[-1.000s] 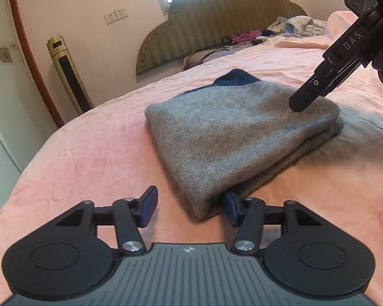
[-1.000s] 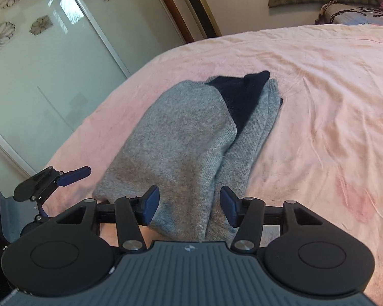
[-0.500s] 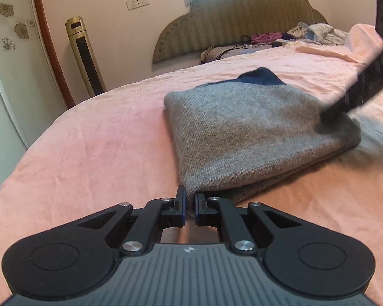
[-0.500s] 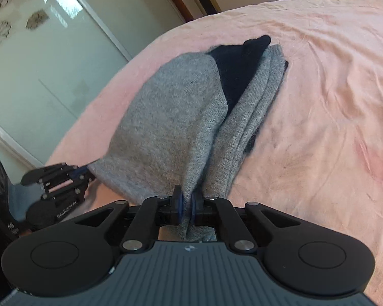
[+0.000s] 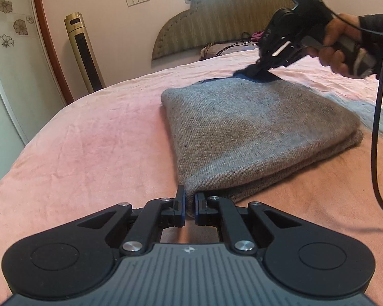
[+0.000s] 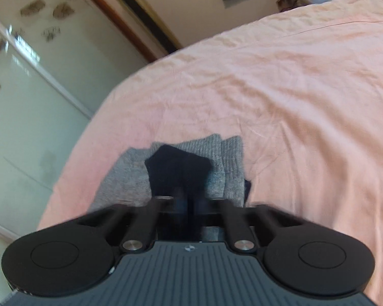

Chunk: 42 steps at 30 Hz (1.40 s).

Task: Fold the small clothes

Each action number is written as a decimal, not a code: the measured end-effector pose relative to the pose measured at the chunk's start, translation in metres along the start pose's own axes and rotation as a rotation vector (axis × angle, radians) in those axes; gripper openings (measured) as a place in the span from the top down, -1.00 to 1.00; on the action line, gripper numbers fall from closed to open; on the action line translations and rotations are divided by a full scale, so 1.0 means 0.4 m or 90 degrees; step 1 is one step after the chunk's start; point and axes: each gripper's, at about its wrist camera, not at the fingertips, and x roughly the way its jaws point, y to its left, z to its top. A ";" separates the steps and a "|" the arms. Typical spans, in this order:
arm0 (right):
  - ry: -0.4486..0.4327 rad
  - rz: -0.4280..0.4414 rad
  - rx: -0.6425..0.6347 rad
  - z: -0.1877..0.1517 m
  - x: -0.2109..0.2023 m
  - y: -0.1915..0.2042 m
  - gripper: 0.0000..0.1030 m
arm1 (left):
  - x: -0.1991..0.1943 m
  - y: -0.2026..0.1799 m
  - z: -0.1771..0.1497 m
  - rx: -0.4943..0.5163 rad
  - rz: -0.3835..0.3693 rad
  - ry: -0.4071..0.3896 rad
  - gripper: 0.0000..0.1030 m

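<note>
Grey knit garment point(image 5: 258, 132) lies folded on the pink bed point(image 5: 89, 148) near its rounded edge, our left tool point(image 5: 189, 207) clamped on the near corner and our right tool point(image 6: 189, 204), seemingly pinching its dark part point(image 6: 177, 168), so perhaps one fold remains.

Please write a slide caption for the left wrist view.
Left gripper pinches folded grey sweater on pink bed; right gripper at far end.

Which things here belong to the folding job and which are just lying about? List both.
Job: grey knit garment; left claw shut on its near corner; right claw at its far dark end.
Lying about: tower fan; clothes pile by the headboard.
</note>
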 end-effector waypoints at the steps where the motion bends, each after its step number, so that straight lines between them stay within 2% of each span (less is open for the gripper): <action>1: -0.006 -0.004 -0.016 0.013 0.010 0.003 0.82 | 0.002 -0.001 0.001 0.000 -0.002 0.000 0.88; 3: -0.007 -0.032 -0.018 0.041 0.034 -0.011 0.83 | 0.005 -0.002 0.003 0.000 -0.004 0.001 0.88; 5: 0.016 -0.046 -0.019 0.035 0.060 -0.015 0.83 | 0.007 0.001 0.003 -0.003 -0.005 0.001 0.88; 8: 0.002 -0.074 -0.024 0.022 0.041 0.002 0.79 | 0.007 0.010 0.001 -0.016 -0.013 0.001 0.88; 10: -0.030 -0.122 -0.028 0.014 0.001 0.025 0.40 | 0.008 0.008 0.001 -0.013 -0.011 0.001 0.88; 11: -0.064 -0.155 -0.047 0.004 -0.029 0.050 0.33 | 0.008 0.004 0.002 -0.010 -0.008 0.001 0.88; 12: -0.090 -0.161 -0.071 -0.012 -0.056 0.081 0.32 | 0.008 0.002 0.002 -0.007 -0.006 0.001 0.88; 14: -0.104 -0.098 -0.108 -0.052 -0.094 0.144 0.19 | 0.007 -0.001 0.003 -0.005 -0.004 0.001 0.88; 15: -0.096 -0.065 -0.126 -0.069 -0.095 0.172 -0.01 | 0.007 -0.001 0.003 -0.004 -0.004 0.001 0.88; 17: -0.053 -0.030 -0.168 -0.107 -0.074 0.211 -0.18 | 0.007 -0.004 0.002 -0.001 -0.001 0.001 0.88; 19: 0.008 -0.058 -0.197 -0.130 -0.018 0.208 -0.16 | 0.005 -0.007 0.003 0.001 0.000 0.001 0.88; 20: 0.025 -0.078 -0.198 -0.137 0.007 0.184 -0.04 | 0.005 -0.008 0.003 0.001 0.000 0.001 0.88; 21: -0.004 -0.063 -0.201 -0.139 0.004 0.162 0.08 | 0.004 -0.008 0.003 0.001 0.000 0.001 0.88; 22: -0.004 -0.054 -0.176 -0.131 -0.002 0.145 0.15 | 0.004 -0.007 0.002 -0.001 -0.001 0.001 0.88; 23: -0.002 -0.061 -0.148 -0.121 -0.013 0.140 0.30 | 0.004 -0.005 0.003 -0.004 -0.002 0.001 0.88; 24: 0.000 -0.079 -0.139 -0.117 -0.026 0.149 0.32 | 0.004 -0.004 0.003 -0.005 -0.002 0.001 0.88; 26: -0.028 -0.106 -0.177 -0.135 -0.064 0.194 0.12 | 0.005 -0.001 0.003 -0.007 -0.004 0.001 0.88; 27: -0.042 -0.102 -0.198 -0.149 -0.084 0.217 0.09 | 0.005 0.000 0.004 -0.007 -0.004 0.001 0.88; 28: -0.048 -0.082 -0.210 -0.168 -0.098 0.233 0.08 | 0.005 0.001 0.004 -0.007 -0.005 0.002 0.88; 30: -0.033 -0.040 -0.224 -0.207 -0.102 0.250 -0.17 | 0.005 0.001 0.004 -0.006 -0.004 0.001 0.88; 31: -0.004 -0.046 -0.238 -0.228 -0.083 0.250 -0.20 | 0.004 0.000 0.004 -0.006 -0.005 0.001 0.88; 32: 0.031 -0.079 -0.253 -0.250 -0.047 0.237 -0.16 | 0.003 0.002 0.004 -0.006 -0.007 0.000 0.88; 34: -0.010 -0.068 -0.296 -0.278 -0.046 0.208 -0.14 | -0.018 0.016 -0.001 -0.020 -0.031 -0.009 0.85; 35: -0.014 -0.063 -0.263 -0.273 -0.066 0.203 -0.10 | -0.036 0.039 -0.004 -0.051 -0.062 -0.010 0.78; 37: -0.024 -0.043 -0.177 -0.263 -0.127 0.190 -0.17 | -0.076 0.103 -0.016 -0.153 -0.159 -0.013 0.45; 39: -0.042 -0.005 -0.128 -0.277 -0.195 0.167 -0.54 | -0.081 0.161 -0.030 -0.254 -0.238 -0.003 -0.56; 40: -0.041 0.004 -0.104 -0.288 -0.216 0.151 -0.61 | -0.070 0.185 -0.035 -0.303 -0.263 0.003 -0.64; 42: -0.020 0.013 -0.058 -0.307 -0.238 0.116 -0.63 | -0.027 0.220 -0.032 -0.383 -0.293 0.033 -0.61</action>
